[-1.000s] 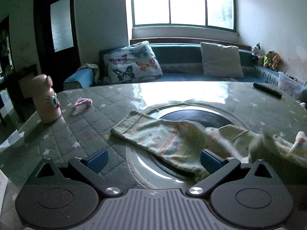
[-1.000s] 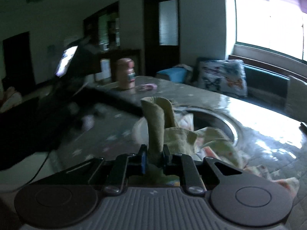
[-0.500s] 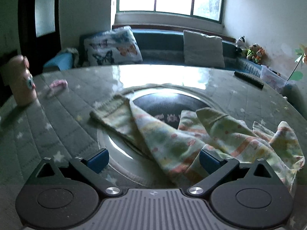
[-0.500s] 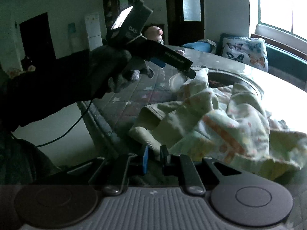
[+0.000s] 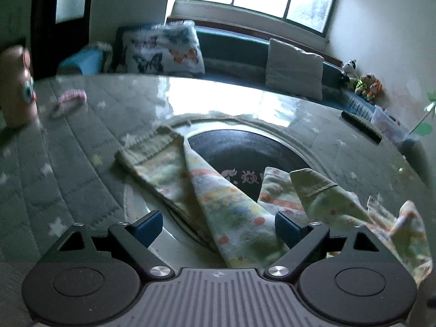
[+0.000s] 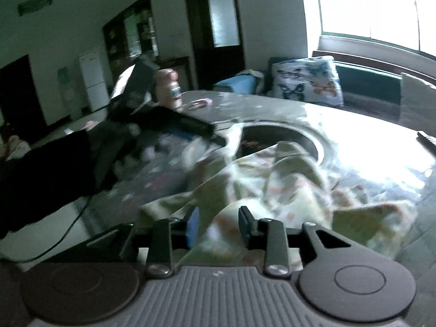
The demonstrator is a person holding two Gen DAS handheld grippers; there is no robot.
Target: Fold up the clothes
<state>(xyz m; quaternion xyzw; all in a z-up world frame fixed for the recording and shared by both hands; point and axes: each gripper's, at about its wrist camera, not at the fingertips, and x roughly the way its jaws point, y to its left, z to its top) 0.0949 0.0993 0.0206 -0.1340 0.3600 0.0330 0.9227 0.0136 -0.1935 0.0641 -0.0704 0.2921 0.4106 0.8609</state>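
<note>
The left gripper [image 5: 218,224] stood wide open over the patterned garment [image 5: 231,218]; the right gripper [image 6: 219,226] (blurred) was half-parted around cloth. Only the right view showed the gloved hand [image 6: 109,152]. A quilted table [image 5: 68,163] fronted cushions [image 5: 294,73].

Soft printed cloth garment [image 5: 231,212] on glossy quilted table cover [image 5: 68,163]; matt blk plastic left gripper [image 5: 218,224].
</note>
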